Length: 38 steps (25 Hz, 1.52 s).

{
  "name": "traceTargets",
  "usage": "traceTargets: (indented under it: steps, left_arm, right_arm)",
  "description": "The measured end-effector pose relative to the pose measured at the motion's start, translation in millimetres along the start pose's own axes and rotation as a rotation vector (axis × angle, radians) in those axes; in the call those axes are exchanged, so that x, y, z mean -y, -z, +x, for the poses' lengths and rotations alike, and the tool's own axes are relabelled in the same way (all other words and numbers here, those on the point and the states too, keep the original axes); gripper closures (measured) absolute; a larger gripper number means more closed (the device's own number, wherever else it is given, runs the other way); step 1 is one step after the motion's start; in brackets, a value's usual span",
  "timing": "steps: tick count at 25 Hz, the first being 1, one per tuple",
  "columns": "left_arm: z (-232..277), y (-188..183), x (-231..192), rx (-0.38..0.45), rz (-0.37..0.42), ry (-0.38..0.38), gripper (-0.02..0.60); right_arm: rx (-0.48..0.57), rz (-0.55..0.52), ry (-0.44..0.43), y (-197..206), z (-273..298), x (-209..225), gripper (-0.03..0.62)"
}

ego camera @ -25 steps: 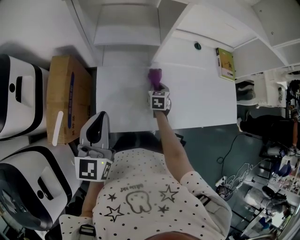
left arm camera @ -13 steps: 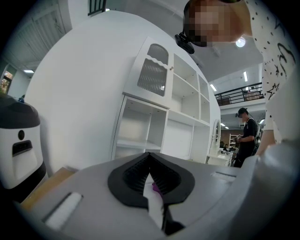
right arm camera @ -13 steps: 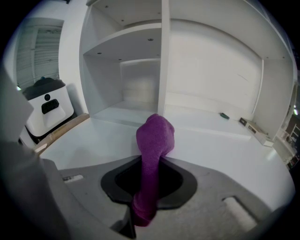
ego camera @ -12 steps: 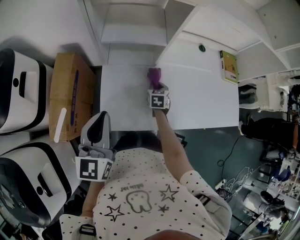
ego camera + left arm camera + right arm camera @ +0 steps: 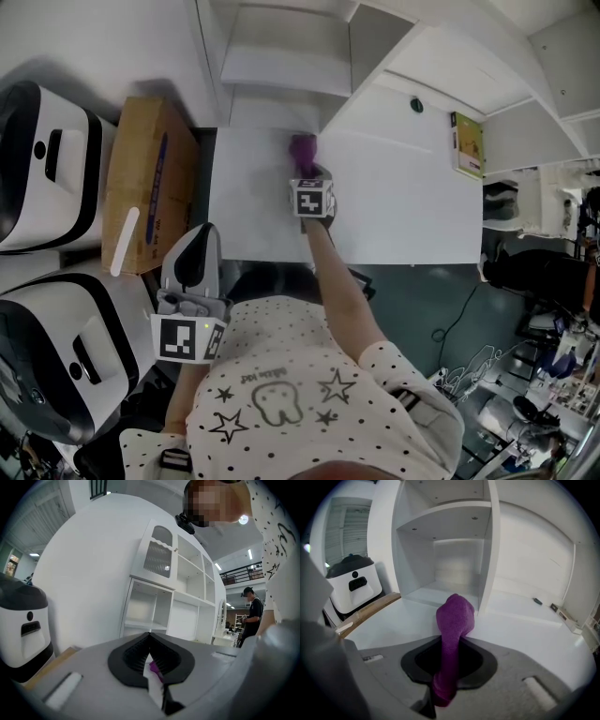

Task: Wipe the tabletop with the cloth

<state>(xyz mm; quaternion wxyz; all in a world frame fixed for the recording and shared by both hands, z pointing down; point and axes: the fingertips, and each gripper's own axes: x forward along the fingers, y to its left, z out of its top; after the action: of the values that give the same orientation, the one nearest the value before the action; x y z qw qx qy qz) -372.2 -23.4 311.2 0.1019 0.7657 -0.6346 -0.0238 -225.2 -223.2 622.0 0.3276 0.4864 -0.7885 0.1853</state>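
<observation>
Your right claw (image 5: 307, 172) is clamped tight on the purple cloth (image 5: 303, 150). The cloth runs up between the jaws and bunches into a rounded wad past their tips, and that wad presses on the white counter (image 5: 403, 206) at its back edge, just in front of the open shelf unit (image 5: 281, 66). A second ago the wad sat right under the shelf's upright divider. Now it lies a little to the left of it, so you have slid the cloth leftward along the back of the counter, toward the cardboard box (image 5: 150, 187) that stands beside the counter's left end. Your arm reaches straight out over the counter as before.

Your left claw (image 5: 151, 641) has not moved. You hold it close to your body, off the counter's front left corner, its jaws drawn together with nothing in them. The head camera has drifted, so everything sits somewhat further right in that view.
</observation>
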Motion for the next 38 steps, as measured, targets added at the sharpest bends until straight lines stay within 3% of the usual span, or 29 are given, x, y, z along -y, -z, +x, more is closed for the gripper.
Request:
traceTargets:
  steps: [38]
  left_arm:
    - [-10, 0, -24, 0.007, -0.017, -0.091, 0.586]
  right_arm:
    - [0.007, -0.054, -0.108, -22, 19, -77, 0.531]
